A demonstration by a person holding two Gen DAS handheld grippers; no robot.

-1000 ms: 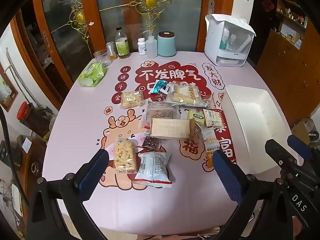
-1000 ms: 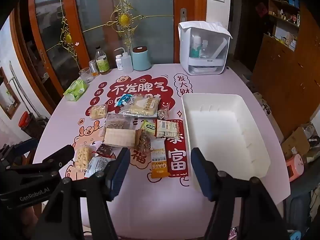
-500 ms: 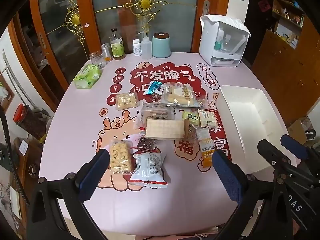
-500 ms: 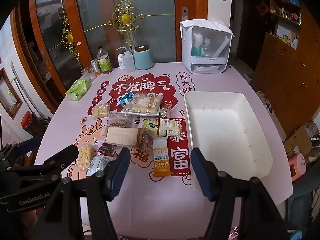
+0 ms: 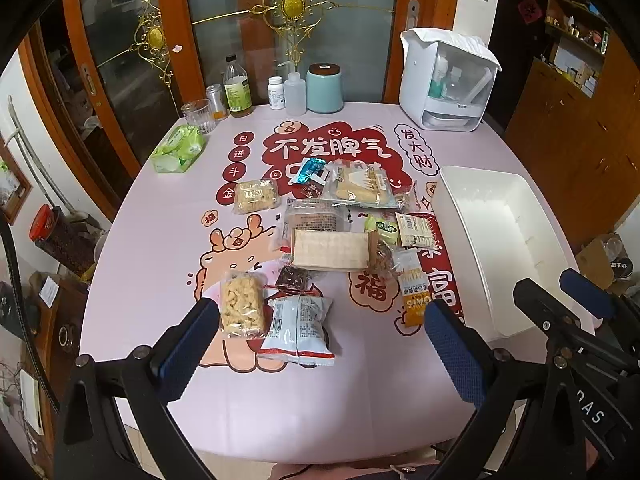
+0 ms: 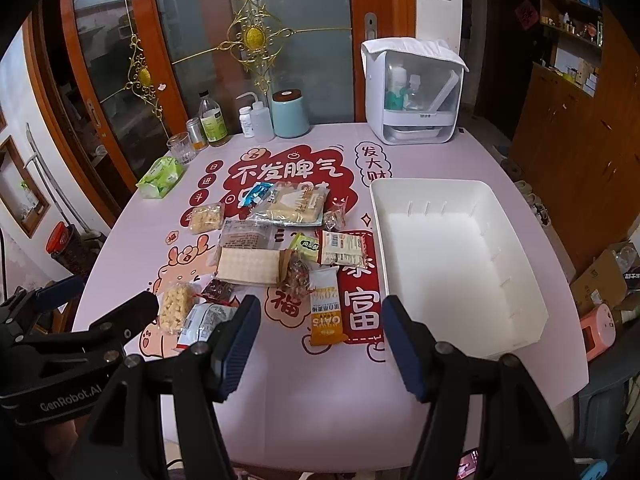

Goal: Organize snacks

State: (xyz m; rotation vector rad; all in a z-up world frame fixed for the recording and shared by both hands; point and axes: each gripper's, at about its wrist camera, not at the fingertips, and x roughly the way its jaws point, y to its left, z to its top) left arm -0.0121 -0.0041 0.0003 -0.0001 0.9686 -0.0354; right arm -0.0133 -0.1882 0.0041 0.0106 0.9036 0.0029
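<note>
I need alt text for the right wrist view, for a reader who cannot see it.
The open, empty right gripper hovers above a pink table, over an orange oats packet. More wrapped snacks lie to the left; an empty white bin stands to the right.

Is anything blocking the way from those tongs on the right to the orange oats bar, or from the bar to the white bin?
Nothing visible. The right tongs hang open above bare tablecloth before the oats bar, and the white bin is empty.
</note>
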